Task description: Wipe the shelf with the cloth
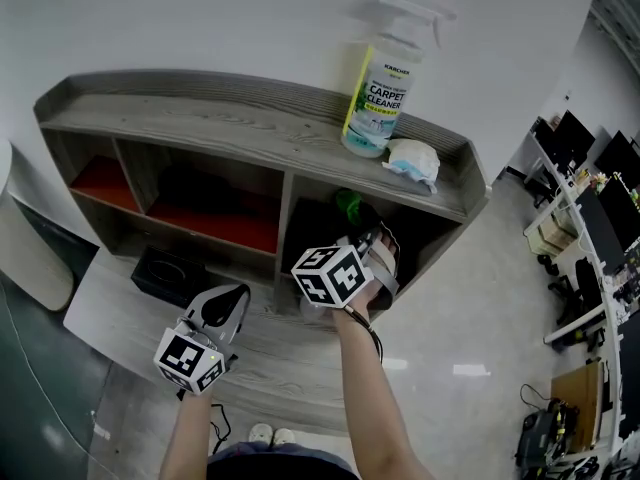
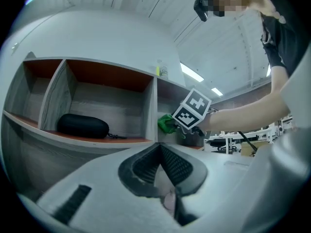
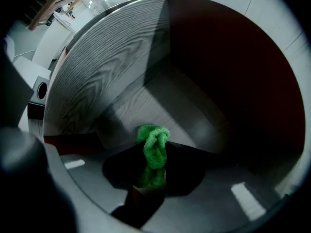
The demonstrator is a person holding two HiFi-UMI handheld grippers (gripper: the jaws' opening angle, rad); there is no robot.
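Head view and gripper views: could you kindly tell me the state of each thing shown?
Right gripper: shut on green cloth, inside the shelf.
Left gripper: shut, empty.
Spray bottle: upright on the shelf top.
White rag: crumpled, beside the bottle.
Black case: closed, lying flat.

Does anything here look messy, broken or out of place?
Nothing looks spilled or broken. The only untidy bit is a crumpled white rag lying beside the upright spray bottle on top of the shelf.
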